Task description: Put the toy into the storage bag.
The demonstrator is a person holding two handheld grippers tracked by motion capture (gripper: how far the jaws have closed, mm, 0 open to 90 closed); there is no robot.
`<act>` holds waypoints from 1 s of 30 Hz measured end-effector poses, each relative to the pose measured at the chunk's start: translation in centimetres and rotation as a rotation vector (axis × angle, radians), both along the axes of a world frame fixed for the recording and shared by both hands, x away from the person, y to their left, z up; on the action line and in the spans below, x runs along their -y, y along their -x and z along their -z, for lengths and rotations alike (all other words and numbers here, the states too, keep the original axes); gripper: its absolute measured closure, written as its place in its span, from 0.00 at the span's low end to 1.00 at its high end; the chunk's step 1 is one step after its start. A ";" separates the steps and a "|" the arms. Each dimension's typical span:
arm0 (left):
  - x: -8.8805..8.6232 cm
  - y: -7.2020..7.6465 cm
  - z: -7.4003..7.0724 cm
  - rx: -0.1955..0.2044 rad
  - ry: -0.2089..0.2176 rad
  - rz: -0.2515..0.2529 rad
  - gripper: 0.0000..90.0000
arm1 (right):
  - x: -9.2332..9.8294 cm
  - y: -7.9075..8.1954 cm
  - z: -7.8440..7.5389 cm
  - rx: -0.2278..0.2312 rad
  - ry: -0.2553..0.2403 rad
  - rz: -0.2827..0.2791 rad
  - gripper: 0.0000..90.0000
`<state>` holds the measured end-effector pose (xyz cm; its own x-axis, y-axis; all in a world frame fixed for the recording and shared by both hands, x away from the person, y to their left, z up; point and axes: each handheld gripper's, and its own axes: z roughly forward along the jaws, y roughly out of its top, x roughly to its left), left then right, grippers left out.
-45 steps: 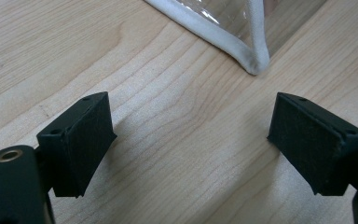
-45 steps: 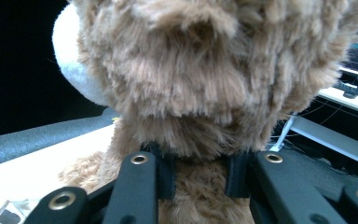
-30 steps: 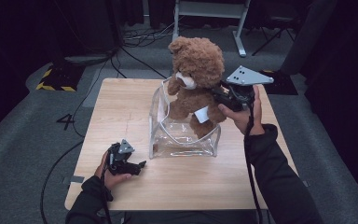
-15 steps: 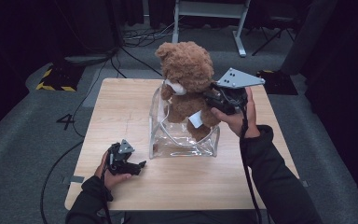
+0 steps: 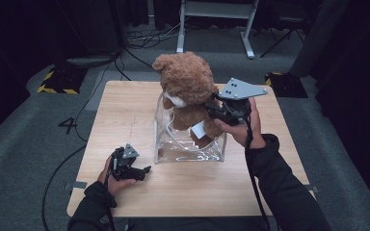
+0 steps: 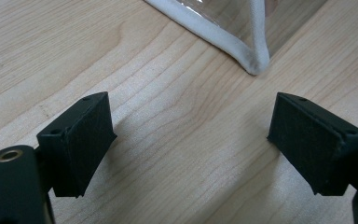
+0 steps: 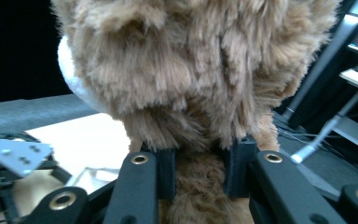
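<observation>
Right claw [image 5: 212,109] clamped on teddy bear [image 5: 187,91], clear bag [image 5: 188,144] below it; left claw [image 5: 142,169] wide open, empty, bag corner just ahead.

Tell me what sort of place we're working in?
Probably a recording studio or lab: a lone wooden table on grey carpet, black curtains around, loose cables and a metal stand behind.

A dark numeral "4" [image 5: 69,125] is marked on the grey floor [image 5: 24,144], left of the counter [image 5: 125,115]. Nothing else can be read.
</observation>
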<state>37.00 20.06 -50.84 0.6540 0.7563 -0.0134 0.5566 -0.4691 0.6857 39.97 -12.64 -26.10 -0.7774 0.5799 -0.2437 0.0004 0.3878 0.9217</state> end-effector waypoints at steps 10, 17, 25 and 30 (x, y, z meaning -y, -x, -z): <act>0.0 0.0 0.0 0.000 0.000 0.001 0.15 | -0.9 -0.3 1.0 -0.046 0.018 -0.014 0.79; 0.0 0.0 0.0 0.000 0.001 0.000 0.15 | -0.4 -2.2 3.4 -0.115 0.076 0.053 0.78; 0.0 0.0 0.0 -0.002 0.003 -0.001 0.15 | 0.9 -4.5 6.9 -0.202 0.053 0.063 0.78; 0.0 0.0 0.0 -0.002 0.003 -0.001 0.15 | 1.1 -5.0 7.6 -0.215 0.072 0.073 0.78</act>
<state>36.99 20.05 -50.84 0.6534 0.7568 -0.0164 0.5580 -0.4669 0.6860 44.98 -13.73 -33.68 -0.7727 0.6233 -0.1198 0.2237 0.4441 0.8676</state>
